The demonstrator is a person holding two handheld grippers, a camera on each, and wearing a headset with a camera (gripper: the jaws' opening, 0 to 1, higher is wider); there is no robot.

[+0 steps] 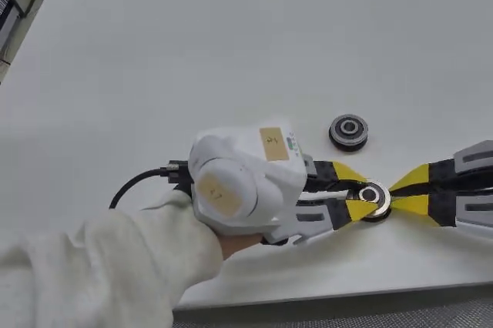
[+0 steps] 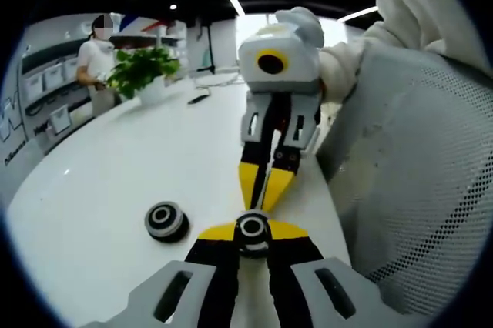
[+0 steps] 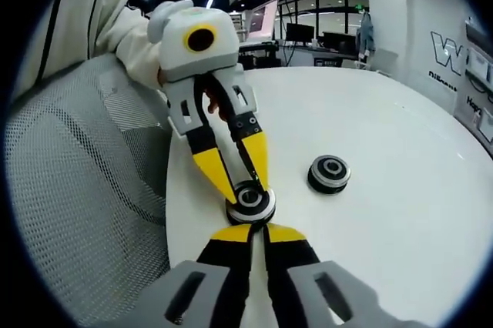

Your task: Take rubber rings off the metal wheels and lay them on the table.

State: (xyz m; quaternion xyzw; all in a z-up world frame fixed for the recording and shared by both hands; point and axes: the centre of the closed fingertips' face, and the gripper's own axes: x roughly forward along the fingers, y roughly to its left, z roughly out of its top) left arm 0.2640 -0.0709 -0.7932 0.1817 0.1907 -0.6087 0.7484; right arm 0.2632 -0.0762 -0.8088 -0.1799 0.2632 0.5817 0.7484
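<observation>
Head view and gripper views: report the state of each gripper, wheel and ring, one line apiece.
left gripper: shut on the near wheel.
right gripper: shut on the near wheel's edge, from the opposite side.
near wheel: flat on the table, pinched between both grippers.
rubber ring: not yet off the near wheel.
far wheel: flat on the table, untouched, black rubber on.

Shiny metal wheel, matt rubber ring; smooth white table.
</observation>
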